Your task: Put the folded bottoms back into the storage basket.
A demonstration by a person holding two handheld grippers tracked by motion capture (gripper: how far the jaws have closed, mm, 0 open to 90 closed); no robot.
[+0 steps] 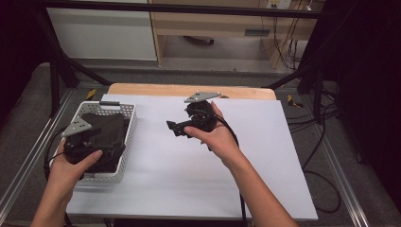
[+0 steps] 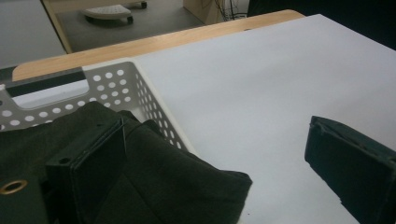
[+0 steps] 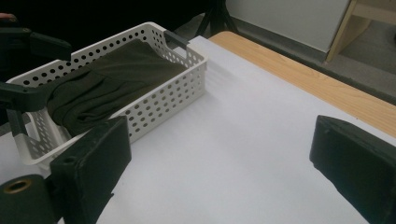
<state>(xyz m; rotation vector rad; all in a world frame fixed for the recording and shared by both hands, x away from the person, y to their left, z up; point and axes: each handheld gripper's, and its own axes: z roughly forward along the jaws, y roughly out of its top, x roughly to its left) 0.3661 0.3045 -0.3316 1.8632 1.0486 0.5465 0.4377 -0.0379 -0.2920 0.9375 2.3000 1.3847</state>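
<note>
The left gripper (image 1: 90, 142) hangs over the near end of the white perforated basket (image 1: 130, 124), its jaws spread wide; in the left gripper view one jaw presses against the dark cloth (image 2: 154, 182) while the other stands well clear over the white table cover (image 2: 261, 93), so nothing is clamped. The cloth lies folded inside the basket, directly under and ahead of this gripper, and its near part is hidden by the hand and the grey plate in the high view. The right gripper (image 1: 182, 126) hovers over bare cover, well apart from the basket, jaws wide and empty; its fingertips are hard to make out against the dark body.
</note>
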